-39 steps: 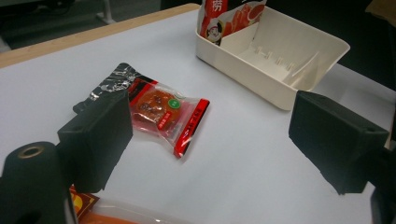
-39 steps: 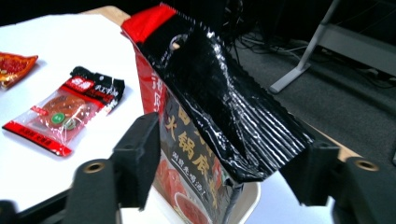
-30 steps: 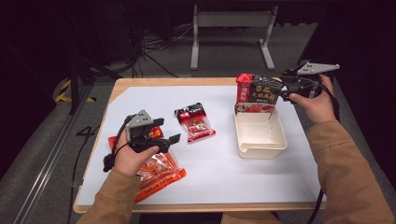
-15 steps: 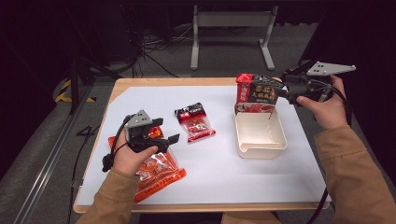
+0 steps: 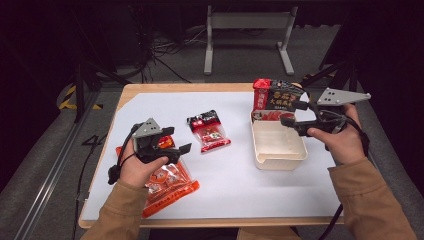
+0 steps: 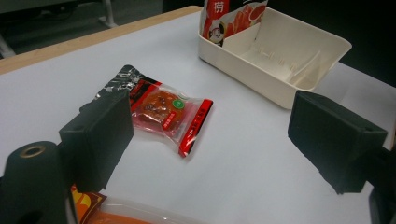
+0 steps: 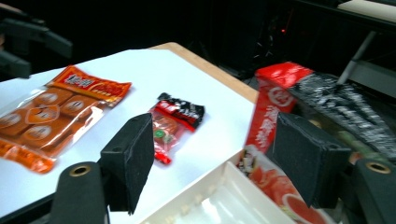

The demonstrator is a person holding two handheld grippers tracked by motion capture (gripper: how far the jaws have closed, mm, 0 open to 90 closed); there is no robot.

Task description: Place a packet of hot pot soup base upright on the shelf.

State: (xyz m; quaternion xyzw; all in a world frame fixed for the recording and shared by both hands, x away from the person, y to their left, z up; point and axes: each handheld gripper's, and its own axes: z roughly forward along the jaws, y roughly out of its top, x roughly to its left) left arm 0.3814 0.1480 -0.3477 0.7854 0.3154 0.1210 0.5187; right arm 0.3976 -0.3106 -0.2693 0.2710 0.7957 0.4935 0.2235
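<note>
While the red and black snack pouch (image 5: 274, 100) leans upright at the far end of the cream tray (image 5: 280, 155), right of frame centre, the right gripper (image 5: 292, 113) sits just beside it, jaws wide apart and empty. At lower left, the left gripper (image 5: 176, 142) hangs open and empty over the orange packet (image 5: 170, 185), near the small red packet (image 5: 209, 130).

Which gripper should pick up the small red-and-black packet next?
Left. The open left gripper hovers beside the small red-and-black packet; the open right gripper sits beyond the white plastic tray.
</note>
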